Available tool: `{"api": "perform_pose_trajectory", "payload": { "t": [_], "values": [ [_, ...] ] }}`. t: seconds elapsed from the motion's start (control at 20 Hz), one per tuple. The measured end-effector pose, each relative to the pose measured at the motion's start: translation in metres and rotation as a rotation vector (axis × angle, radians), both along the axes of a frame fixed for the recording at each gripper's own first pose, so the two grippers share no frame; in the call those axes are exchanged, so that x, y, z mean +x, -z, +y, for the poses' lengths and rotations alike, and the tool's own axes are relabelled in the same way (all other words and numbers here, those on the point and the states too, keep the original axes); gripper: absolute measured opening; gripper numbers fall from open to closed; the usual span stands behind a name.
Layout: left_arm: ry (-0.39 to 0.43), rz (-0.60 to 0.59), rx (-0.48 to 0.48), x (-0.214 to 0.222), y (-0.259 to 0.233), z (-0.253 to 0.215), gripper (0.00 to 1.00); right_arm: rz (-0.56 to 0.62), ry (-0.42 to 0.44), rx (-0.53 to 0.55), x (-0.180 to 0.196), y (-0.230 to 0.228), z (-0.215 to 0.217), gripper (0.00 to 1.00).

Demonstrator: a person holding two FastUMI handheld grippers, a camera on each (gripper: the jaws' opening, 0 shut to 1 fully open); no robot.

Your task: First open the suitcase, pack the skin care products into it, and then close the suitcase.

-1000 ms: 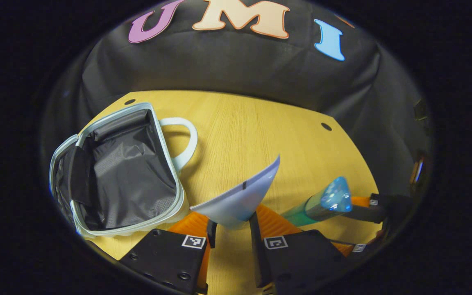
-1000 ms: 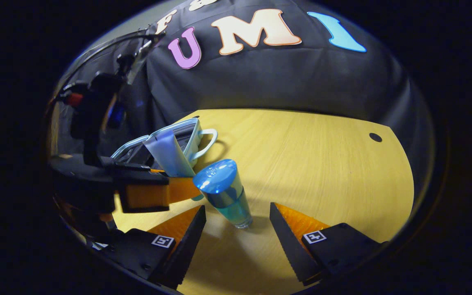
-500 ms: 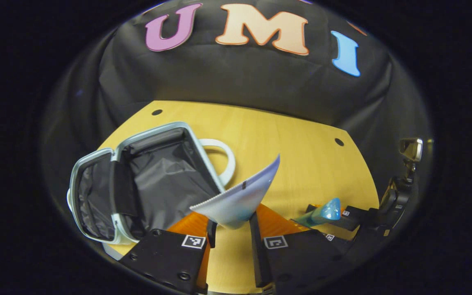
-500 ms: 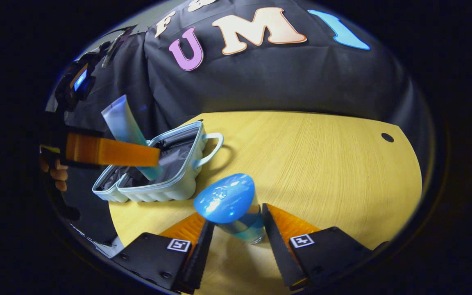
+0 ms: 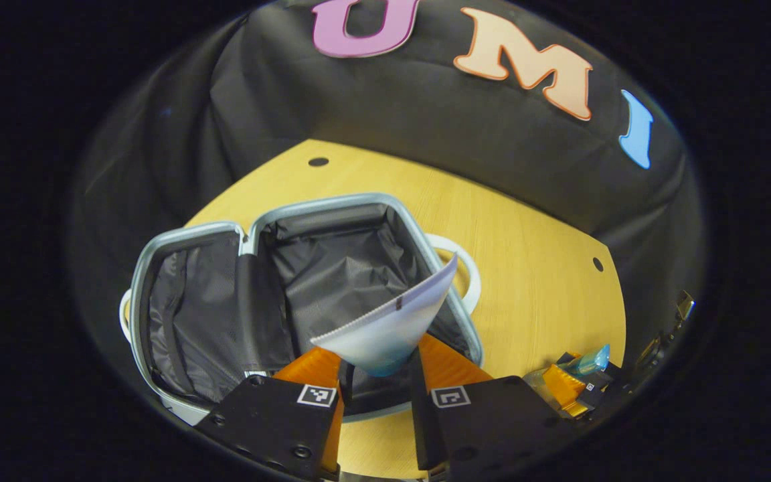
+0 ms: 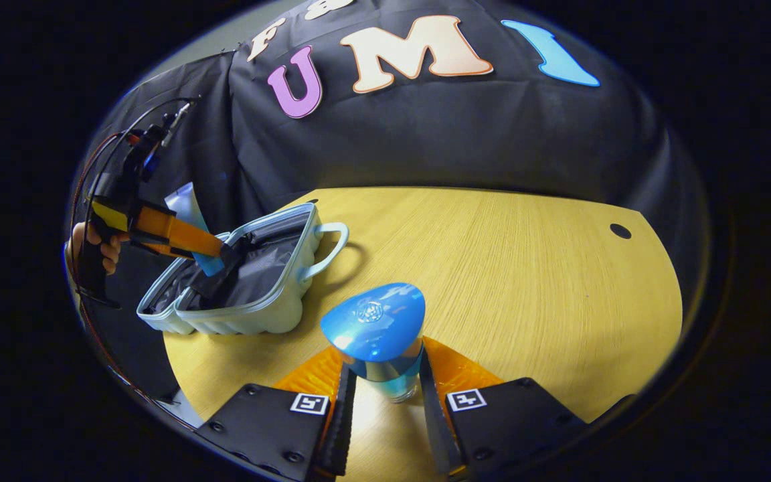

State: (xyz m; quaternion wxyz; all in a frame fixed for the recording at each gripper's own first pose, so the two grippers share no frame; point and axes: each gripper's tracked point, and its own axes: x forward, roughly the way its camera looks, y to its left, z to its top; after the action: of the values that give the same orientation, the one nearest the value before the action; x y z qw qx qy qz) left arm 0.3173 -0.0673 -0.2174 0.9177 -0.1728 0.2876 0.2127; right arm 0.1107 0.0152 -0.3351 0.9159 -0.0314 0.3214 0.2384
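The wooden table [image 6: 526, 281] bears the open suitcase [image 5: 225, 314] at its left end. Above its dark lining, the left gripper [image 5: 375, 375] clamps a pale tube [image 5: 392, 321]. The right gripper [image 6: 385, 395] squeezes a blue-capped bottle [image 6: 375, 328], standing upright on the table.

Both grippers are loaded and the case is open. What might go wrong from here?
The left gripper pinches the pale flat squeeze tube near one end, over the open light-blue suitcase; if released high, it may catch the rim instead of dropping in. The right gripper grips the blue-capped clear bottle low, so it may tip in transit. The left gripper may block the bottle's way in.
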Motion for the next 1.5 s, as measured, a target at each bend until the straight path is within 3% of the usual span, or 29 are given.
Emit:
{"api": "perform_pose_trajectory", "payload": {
  "t": [0.2, 0.5, 0.75, 0.8, 1.05, 1.25, 1.4, 1.45, 1.5],
  "values": [
    [0.111, 0.097, -0.158, 0.0, 0.035, 0.005, 0.37, 0.012, 0.055, -0.025, -0.002, 0.0, 0.003, 0.45],
    [0.195, 0.234, -0.282, -0.01, 0.069, 0.018, 0.37, 0.011, 0.149, -0.062, -0.012, -0.021, 0.018, 0.42],
    [0.234, 0.285, -0.352, -0.013, 0.078, 0.017, 0.41, 0.033, 0.128, -0.083, -0.023, -0.055, 0.053, 0.45],
    [0.245, 0.276, -0.35, -0.014, 0.072, 0.017, 0.38, 0.029, 0.121, -0.088, -0.023, -0.063, 0.062, 0.42],
    [0.281, 0.188, -0.337, -0.027, 0.037, 0.014, 0.88, 0.028, 0.061, -0.082, -0.01, -0.086, 0.117, 0.42],
    [0.259, 0.086, -0.284, -0.059, 0.003, 0.04, 0.91, 0.064, -0.03, -0.096, -0.003, -0.075, 0.169, 0.42],
    [0.18, 0.015, -0.248, -0.093, -0.016, 0.073, 0.92, 0.105, -0.086, -0.125, -0.002, -0.054, 0.199, 0.45],
    [0.144, -0.004, -0.235, -0.107, -0.021, 0.087, 0.92, 0.113, -0.102, -0.142, -0.001, -0.045, 0.207, 0.41],
    [0.114, -0.015, -0.232, -0.12, -0.027, 0.097, 1.0, 0.122, -0.116, -0.159, -0.001, -0.038, 0.214, 0.41]
  ]
}}
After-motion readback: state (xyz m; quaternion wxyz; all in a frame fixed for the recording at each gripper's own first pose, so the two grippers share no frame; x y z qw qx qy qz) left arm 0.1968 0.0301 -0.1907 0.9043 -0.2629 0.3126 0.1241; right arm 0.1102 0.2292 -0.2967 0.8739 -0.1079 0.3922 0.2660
